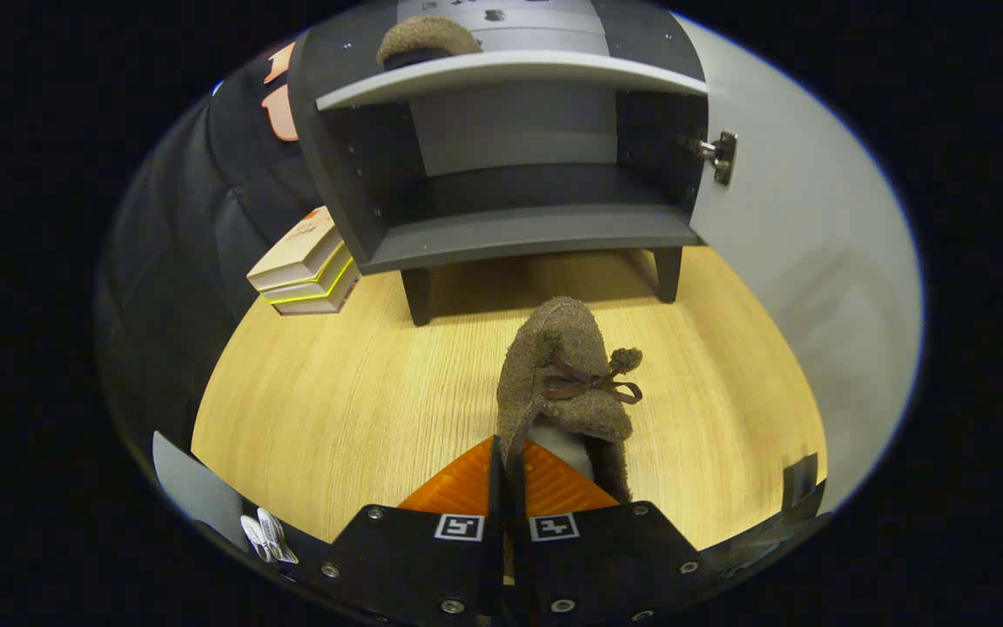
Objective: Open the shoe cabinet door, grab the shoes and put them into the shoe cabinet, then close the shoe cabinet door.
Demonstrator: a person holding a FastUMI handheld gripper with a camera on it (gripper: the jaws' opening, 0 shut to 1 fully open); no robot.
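A brown fuzzy shoe point(564, 374) with a dark ribbon bow hangs just ahead of my fingers. My gripper point(508, 461) is shut on the shoe's collar edge, and the shoe is held above the wooden table point(353, 409). Beyond it stands the dark shoe cabinet point(510, 231) with its door point(802, 261) swung open to the right. The lower compartment is bare. A second brown shoe point(427, 39) rests on the grey upper shelf point(510, 74), toward its left side.
A stack of books point(306, 266) lies on the table left of the cabinet, against the black cloth wall. The open door's metal hinge point(722, 155) juts out at the cabinet's right side. The cabinet stands on short legs.
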